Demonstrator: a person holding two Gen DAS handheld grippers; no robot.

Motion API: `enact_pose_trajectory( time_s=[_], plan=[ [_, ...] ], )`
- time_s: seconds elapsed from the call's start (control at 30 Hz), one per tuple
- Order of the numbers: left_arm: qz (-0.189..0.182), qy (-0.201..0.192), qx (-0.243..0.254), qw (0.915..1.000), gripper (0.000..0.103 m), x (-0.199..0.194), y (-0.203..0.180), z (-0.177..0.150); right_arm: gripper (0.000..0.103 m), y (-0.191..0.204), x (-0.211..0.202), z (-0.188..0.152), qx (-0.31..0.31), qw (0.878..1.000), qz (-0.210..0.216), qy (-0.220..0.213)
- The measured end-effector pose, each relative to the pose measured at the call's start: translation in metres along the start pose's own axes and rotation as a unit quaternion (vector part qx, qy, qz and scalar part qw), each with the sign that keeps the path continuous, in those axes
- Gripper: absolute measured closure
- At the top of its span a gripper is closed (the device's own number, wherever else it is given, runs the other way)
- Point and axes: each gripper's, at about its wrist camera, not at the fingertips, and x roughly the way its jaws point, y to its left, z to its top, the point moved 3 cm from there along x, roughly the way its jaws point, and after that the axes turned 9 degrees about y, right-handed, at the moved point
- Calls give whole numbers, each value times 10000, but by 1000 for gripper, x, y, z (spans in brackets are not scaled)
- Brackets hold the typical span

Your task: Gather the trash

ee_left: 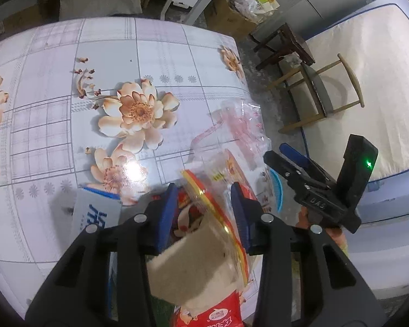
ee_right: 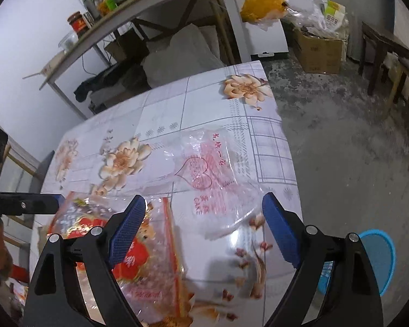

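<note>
My left gripper (ee_left: 204, 207) is shut on a red and clear snack wrapper (ee_left: 212, 245) with a tan cardboard insert, held above the table's near edge. The same wrapper shows in the right wrist view (ee_right: 139, 248) under my right gripper's left finger. My right gripper (ee_right: 204, 231) is open and empty, hovering over the table; it also shows in the left wrist view (ee_left: 300, 174). A clear plastic bag with red print (ee_right: 207, 169) lies flat on the flowered tablecloth (ee_right: 177, 109) just ahead of the right gripper; it shows in the left wrist view too (ee_left: 237, 128).
A blue and white box (ee_left: 95, 212) lies on the table left of my left gripper. A blue bin (ee_right: 379, 259) stands on the floor at the table's right. Stools (ee_left: 313, 92), a cardboard box (ee_right: 319, 51) and a shelf table (ee_right: 150, 8) stand beyond.
</note>
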Motion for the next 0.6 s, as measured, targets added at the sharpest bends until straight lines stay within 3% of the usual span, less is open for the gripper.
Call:
enact_pose_trajectory(
  time_s=[0.1,0.23,0.33,0.6],
  plan=[
    [-87,66,-95,9999,67,6,3,6,18,-6,2,3,84,9999,53,-26],
    [-179,82,-43,9998,76,10,2,10,18,-14,2,5,130,9999,20,-72],
    [-257,78,38,9996,85,12,0,10,18,-14,6,8,-20,9999,-135,-53],
    [-296,-116,213,9993,97,7,-5,10,18,-7,29,18,-417,9983,-396,107]
  ],
)
